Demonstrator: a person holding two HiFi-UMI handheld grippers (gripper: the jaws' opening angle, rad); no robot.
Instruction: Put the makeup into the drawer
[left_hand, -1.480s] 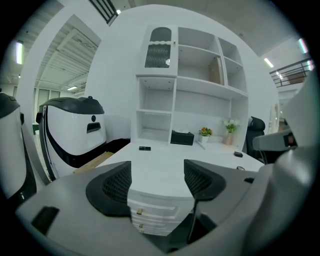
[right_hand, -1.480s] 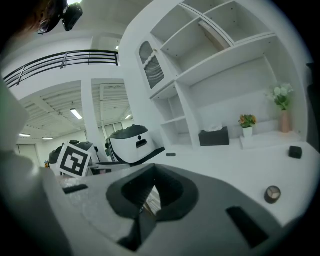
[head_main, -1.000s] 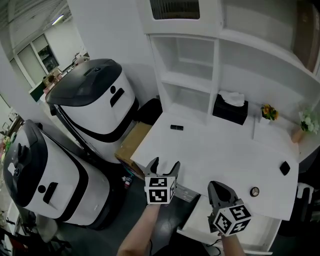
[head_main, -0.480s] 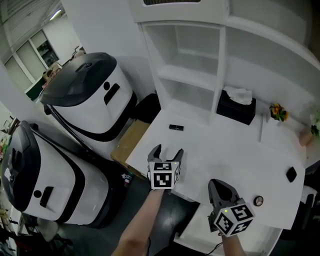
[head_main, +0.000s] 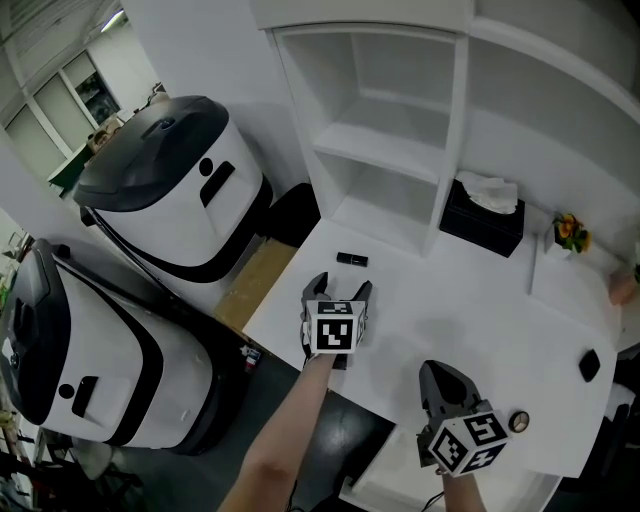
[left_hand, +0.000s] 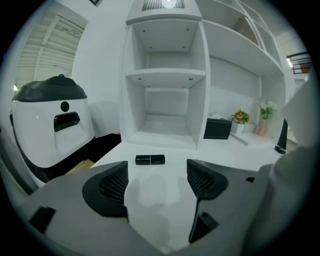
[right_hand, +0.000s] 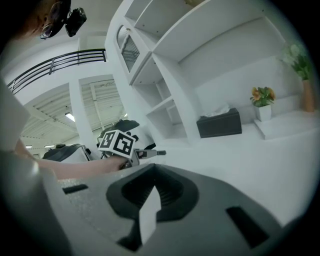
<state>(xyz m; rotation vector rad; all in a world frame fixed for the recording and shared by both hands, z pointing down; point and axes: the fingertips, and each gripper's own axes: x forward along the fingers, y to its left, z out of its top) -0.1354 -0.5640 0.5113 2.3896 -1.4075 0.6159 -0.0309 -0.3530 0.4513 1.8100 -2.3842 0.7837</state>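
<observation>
A small black lipstick tube (head_main: 351, 260) lies on the white desk (head_main: 470, 310) in front of the lower shelf bay. My left gripper (head_main: 338, 291) hovers over the desk's front left corner, jaws open and empty. In the left gripper view the tube (left_hand: 150, 159) lies just beyond the open gripper (left_hand: 156, 181), in line with its gap. My right gripper (head_main: 446, 376) is over the desk's front edge, jaws together and holding nothing; its own view shows the gripper (right_hand: 151, 175) shut. A white drawer front (head_main: 372, 492) peeks out below the desk.
A black tissue box (head_main: 485, 225) and a small flower pot (head_main: 570, 236) stand at the back. A round compact (head_main: 518, 421) and a black item (head_main: 590, 365) lie at the right. White shelving (head_main: 385, 150) rises behind; two large white-and-black machines (head_main: 165, 190) stand left.
My left gripper has moved forward over the desk, closer to the lipstick tube. The head view has shifted, so less of the drawer shows. The right gripper has barely moved.
</observation>
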